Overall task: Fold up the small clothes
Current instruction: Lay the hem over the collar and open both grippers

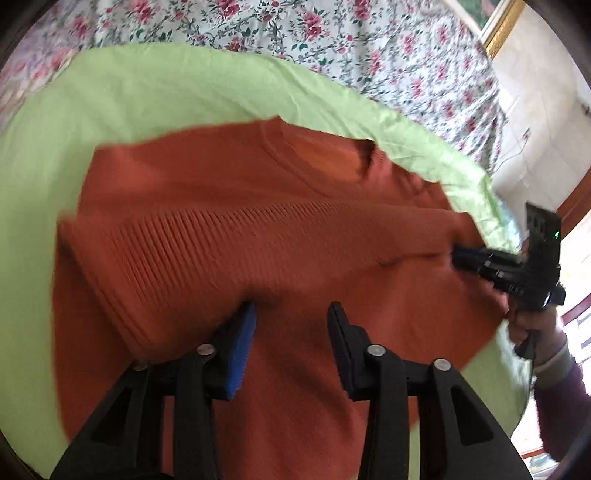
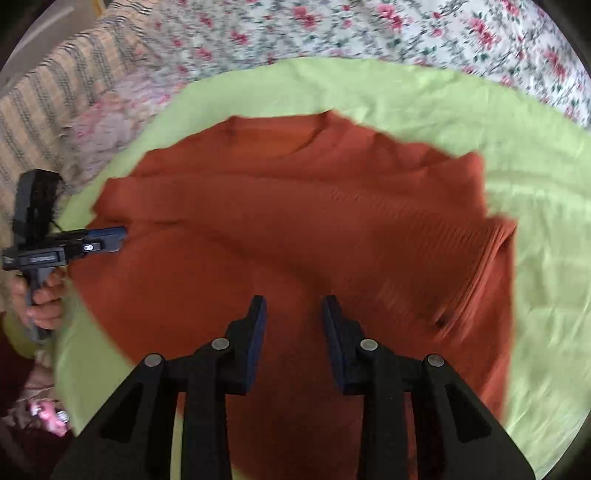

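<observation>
A rust-orange knit sweater [image 1: 229, 206] lies on a light green cloth [image 1: 155, 92], neckline at the far side, with a ribbed sleeve folded across its chest. It also shows in the right wrist view [image 2: 295, 221]. My left gripper [image 1: 291, 314] hovers open and empty over the sweater's lower body. It also shows at the left of the right wrist view [image 2: 122, 238], at the sweater's left edge. My right gripper [image 2: 293, 306] is open and empty over the lower body. It shows at the right of the left wrist view [image 1: 458, 256], at the sweater's right edge.
The green cloth [image 2: 535, 192] lies on a floral bedsheet [image 1: 332, 37]. A striped beige blanket [image 2: 55, 92] lies at the far left. A wall and a gold picture frame [image 1: 498, 29] stand at the right. A small pink object [image 2: 50, 415] lies low on the left.
</observation>
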Demonstrator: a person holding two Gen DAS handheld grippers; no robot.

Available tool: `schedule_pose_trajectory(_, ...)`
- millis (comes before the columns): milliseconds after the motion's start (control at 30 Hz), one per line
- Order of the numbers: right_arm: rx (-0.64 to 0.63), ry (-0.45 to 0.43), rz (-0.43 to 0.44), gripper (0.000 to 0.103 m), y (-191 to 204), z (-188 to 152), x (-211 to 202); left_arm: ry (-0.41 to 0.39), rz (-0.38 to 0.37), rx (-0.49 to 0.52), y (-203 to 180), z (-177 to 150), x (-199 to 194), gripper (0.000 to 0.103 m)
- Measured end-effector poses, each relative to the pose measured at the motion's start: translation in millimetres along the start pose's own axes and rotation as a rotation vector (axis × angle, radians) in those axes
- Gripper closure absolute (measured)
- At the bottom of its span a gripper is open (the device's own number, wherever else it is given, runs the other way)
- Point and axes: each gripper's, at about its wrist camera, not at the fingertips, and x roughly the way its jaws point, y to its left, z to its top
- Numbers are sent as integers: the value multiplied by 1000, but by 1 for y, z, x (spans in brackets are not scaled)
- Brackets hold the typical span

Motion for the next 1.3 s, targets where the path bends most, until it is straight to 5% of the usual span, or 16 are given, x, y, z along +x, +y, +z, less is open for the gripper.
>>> schedule_pose_trajectory(100,36,-34,-87,70,-20,23,4,-19,91,20,12,35,4,64)
schedule_pose_trajectory(267,224,-137,-146,70,-64,57,4,-87,194,-104,50,85,3,59)
schedule_pose_trajectory(400,366,-217,-204,70,-91,61,-9,-146,164,-244,77,89,-13,58)
schedule_pose_trajectory(567,453,-255,-172,69,-97,31,-36,-199,109,-282,66,42,-41,58)
schedule_pose_trajectory(933,509,-296,-65,60,-38,-82,-87,-232,6,-294,-8,-94,-99,50)
schedule_pose_trajectory(1300,476,-345,-12,57,15,-127,-111,-252,-34,-405,-16,-160,-109,40)
